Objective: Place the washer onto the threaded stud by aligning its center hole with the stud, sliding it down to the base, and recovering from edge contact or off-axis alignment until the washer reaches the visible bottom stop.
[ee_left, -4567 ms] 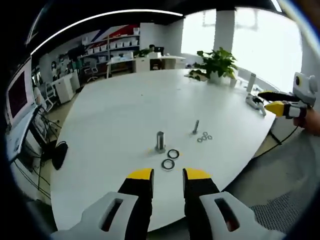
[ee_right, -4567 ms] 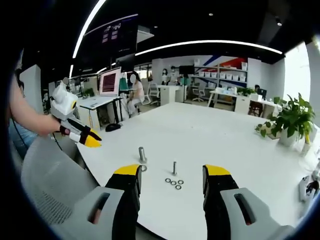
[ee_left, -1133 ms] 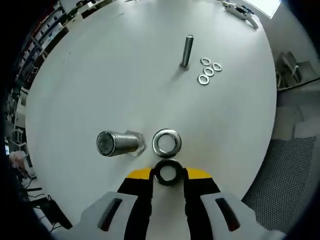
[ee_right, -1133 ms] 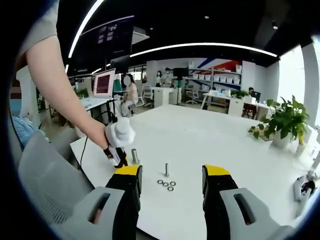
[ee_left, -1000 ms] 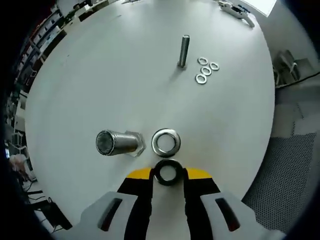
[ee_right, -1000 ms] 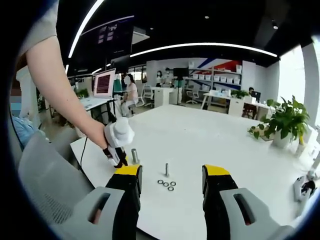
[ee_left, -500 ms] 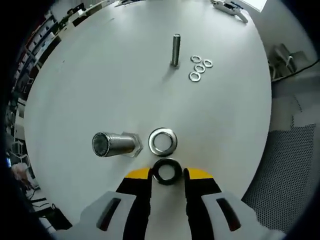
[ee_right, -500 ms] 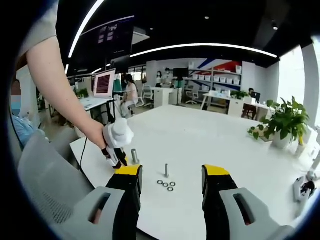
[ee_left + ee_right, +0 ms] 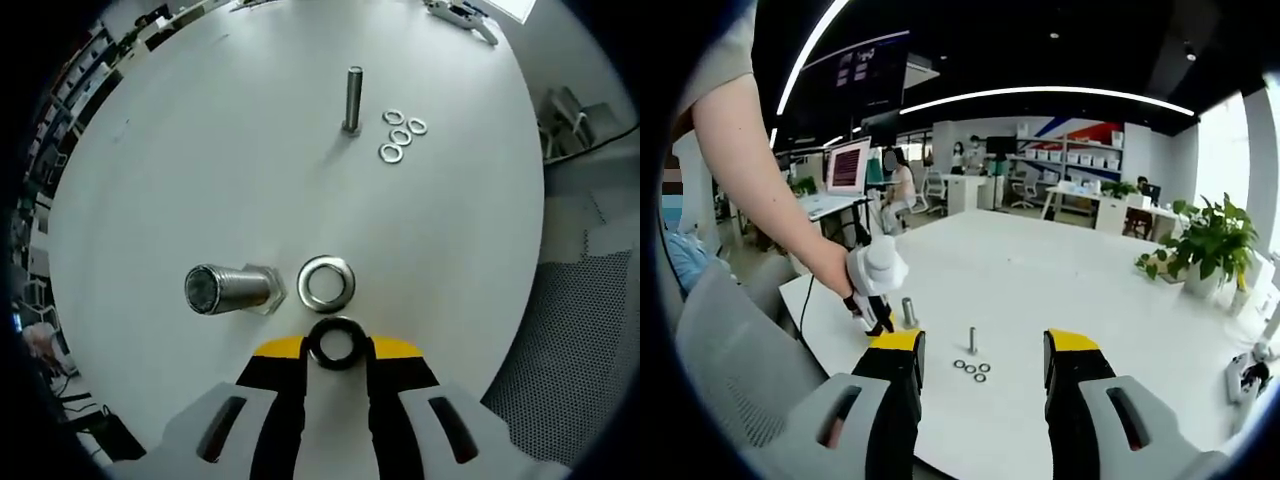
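The left gripper view looks straight down on the white table (image 9: 200,150). A thick threaded stud (image 9: 228,288) with a hex base stands there, and a silver washer (image 9: 327,283) lies just right of it. My left gripper (image 9: 337,347) holds a dark washer (image 9: 336,343) flat between its yellow tips, close below the silver one. In the right gripper view the left gripper (image 9: 876,300), held by a person's hand, hangs beside the thick stud (image 9: 908,312). My right gripper (image 9: 982,345) stands open well back from the table edge, with nothing between its jaws.
A thin stud (image 9: 353,98) stands farther out with several small washers (image 9: 398,135) beside it; they are also the thin stud (image 9: 972,340) and small washers (image 9: 973,370). A white tool (image 9: 455,10) lies at the far edge. A grey mesh chair (image 9: 730,370) is near, and a potted plant (image 9: 1212,248) sits at the right.
Since 4.6 s ago the left gripper came down over the table and closed around the dark washer. Over the last second only the view drifted slightly. The right gripper stayed put.
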